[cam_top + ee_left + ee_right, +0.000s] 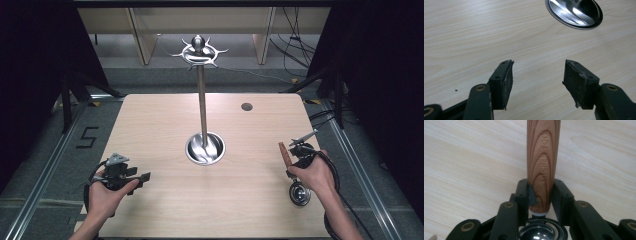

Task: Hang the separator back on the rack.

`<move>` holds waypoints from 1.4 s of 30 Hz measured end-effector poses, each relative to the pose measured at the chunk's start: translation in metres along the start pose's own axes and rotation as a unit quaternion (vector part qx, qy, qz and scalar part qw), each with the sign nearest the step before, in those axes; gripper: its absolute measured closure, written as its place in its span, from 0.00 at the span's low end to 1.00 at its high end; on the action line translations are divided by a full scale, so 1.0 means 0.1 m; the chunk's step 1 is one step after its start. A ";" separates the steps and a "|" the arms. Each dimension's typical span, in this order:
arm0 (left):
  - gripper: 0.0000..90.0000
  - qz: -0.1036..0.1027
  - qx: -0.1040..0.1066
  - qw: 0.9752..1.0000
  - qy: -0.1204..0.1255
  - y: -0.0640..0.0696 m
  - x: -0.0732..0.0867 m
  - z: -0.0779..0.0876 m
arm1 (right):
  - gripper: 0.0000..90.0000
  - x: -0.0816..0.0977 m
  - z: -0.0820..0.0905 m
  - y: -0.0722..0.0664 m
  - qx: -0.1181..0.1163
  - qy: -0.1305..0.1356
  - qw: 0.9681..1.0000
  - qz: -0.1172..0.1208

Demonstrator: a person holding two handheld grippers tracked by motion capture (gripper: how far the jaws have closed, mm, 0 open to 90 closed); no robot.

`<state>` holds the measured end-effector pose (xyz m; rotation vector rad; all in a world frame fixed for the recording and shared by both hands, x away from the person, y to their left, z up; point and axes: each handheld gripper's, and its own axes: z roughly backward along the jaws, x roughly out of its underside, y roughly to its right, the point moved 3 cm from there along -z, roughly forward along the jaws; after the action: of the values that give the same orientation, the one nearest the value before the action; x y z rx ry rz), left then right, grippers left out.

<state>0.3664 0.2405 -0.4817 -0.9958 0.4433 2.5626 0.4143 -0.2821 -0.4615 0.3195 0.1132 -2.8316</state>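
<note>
- Nearest the lens in the right gripper view, we find the right gripper [540, 195] clamped on a kitchen utensil [543, 162], its black jaws pressing both sides of the wooden handle just above the metal head.
- We place the utensil at the lower right of the high view [285, 154], handle slanting towards upper left, round steel head [300, 194] low beside the person's right hand [314, 172].
- We judge it stiff and fairly light, head-heavy; the varnished wood looks smooth and may slip or swing in the pads. A hold near the head, as now, seems soundest; nothing fragile noted.
- We see the left gripper [537, 75] with jaws standing apart and nothing between them, over bare tabletop; in the high view it sits lower left [131, 176].
- We note a pale wood-grain table [150, 125], flat and uncluttered, with a small round grommet [246, 106] upper right.
- We note a steel hanging stand [202, 100] at centre, dish base [205, 148], hooked crown at top.
- We record dark curtains either side, grey floor, cables upper right.
</note>
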 end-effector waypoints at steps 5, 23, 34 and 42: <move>0.44 0.010 0.000 1.000 0.009 0.01 0.00 -0.01 | 0.77 -0.01 0.04 -0.02 -0.005 0.004 1.000 0.009; 0.44 0.015 0.000 1.000 0.013 0.02 0.00 -0.02 | 0.77 -0.05 0.18 -0.10 -0.009 0.046 0.998 0.031; 0.44 0.012 -0.001 1.000 0.011 0.02 0.00 -0.02 | 0.77 -0.07 0.25 -0.14 -0.017 0.071 0.997 0.035; 0.44 0.002 -0.001 1.000 -0.002 0.01 0.01 -0.02 | 0.77 -0.10 0.33 -0.11 -0.025 0.111 0.991 0.066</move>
<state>0.3663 0.2387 -0.4830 -0.9923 0.4420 2.5682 0.4134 -0.2728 -0.4262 0.6073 0.2015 -2.6498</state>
